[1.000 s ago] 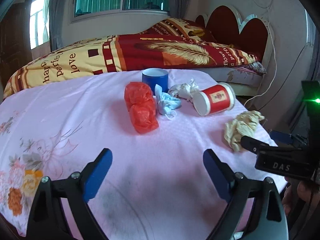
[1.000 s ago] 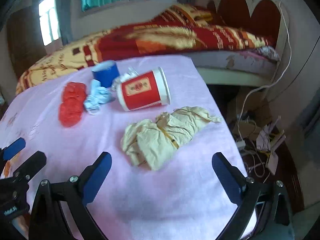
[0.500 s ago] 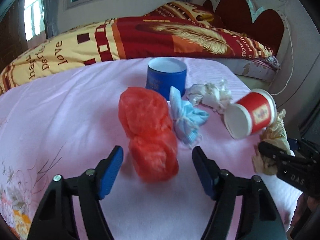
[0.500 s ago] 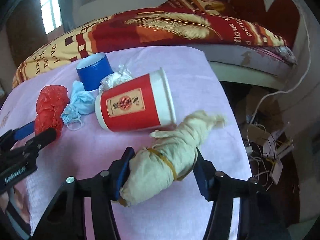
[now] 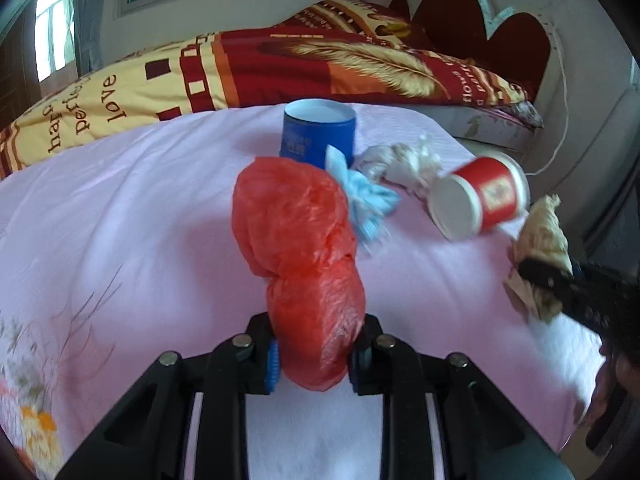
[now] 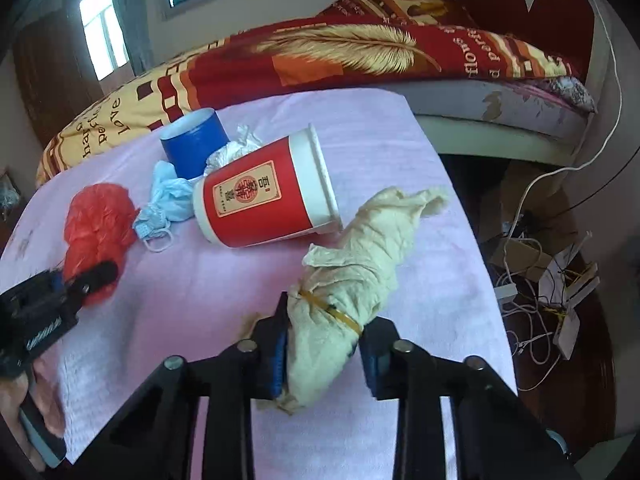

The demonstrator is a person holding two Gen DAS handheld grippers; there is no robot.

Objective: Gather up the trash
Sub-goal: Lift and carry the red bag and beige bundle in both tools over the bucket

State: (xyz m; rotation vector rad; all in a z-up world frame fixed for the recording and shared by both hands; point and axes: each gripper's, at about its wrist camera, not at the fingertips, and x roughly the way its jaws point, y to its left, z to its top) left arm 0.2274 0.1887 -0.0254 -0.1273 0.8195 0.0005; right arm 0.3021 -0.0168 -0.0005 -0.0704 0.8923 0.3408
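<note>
My left gripper [image 5: 313,360] is shut on the near end of a crumpled red plastic bag [image 5: 296,236] lying on the pink tablecloth [image 5: 120,216]. My right gripper [image 6: 323,354] is shut on a beige crumpled cloth [image 6: 360,272] tied with a rubber band. A red paper cup [image 6: 264,196] lies on its side just beyond the cloth; it also shows in the left wrist view [image 5: 480,200]. A blue face mask [image 5: 368,200], a white crumpled tissue [image 5: 404,160] and an upright blue cup [image 5: 318,136] sit behind the bag.
The table's right edge [image 6: 472,216] drops to a floor with cables and boxes [image 6: 536,264]. A bed with a red and yellow blanket [image 5: 280,68] stands behind the table. The left gripper shows in the right wrist view [image 6: 44,312].
Both grippers moved forward and closed: the left on the red bag, the right on the beige cloth, squeezing it into a roll.
</note>
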